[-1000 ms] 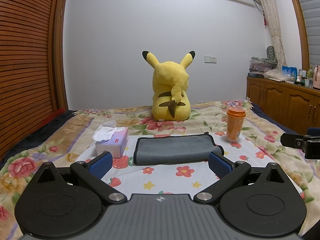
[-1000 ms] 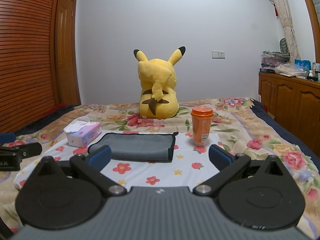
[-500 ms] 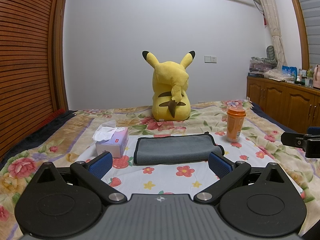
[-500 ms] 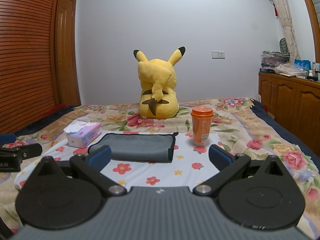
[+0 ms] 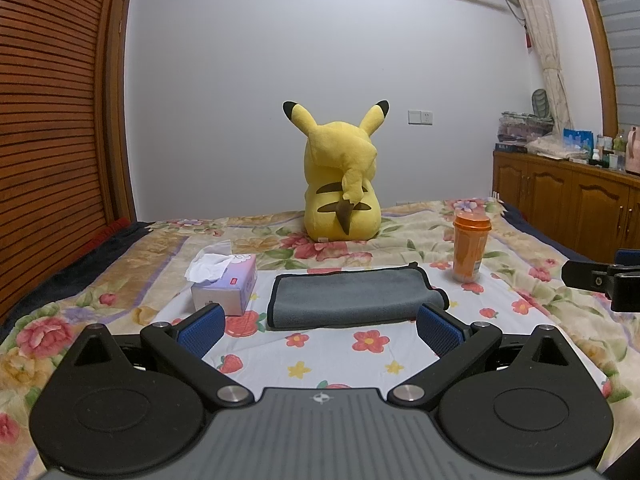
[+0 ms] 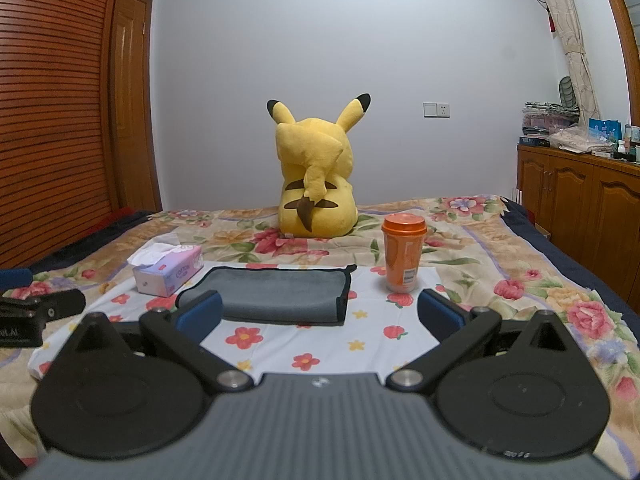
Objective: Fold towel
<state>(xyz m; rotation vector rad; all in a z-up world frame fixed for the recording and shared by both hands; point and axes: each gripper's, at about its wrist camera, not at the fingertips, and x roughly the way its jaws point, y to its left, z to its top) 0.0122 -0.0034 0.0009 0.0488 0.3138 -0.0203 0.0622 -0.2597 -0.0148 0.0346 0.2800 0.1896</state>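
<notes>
Right now we hold the left gripper (image 5: 320, 330) and the right gripper (image 6: 320, 312) low over the bed (image 5: 520, 248), fingers spread wide and empty. Ahead lies the grey towel (image 5: 352, 294), already doubled, between the tissue box (image 5: 226, 284) on the left and the orange cup (image 5: 470, 250) on the right. We should take its two near corners together, lift evenly, and steer clear of the cup.

Right gripper (image 6: 320, 316) hung wide open, nothing held; folded grey towel (image 6: 276, 294) lay flat just beyond, orange cup (image 6: 402, 258) right of towel.
</notes>
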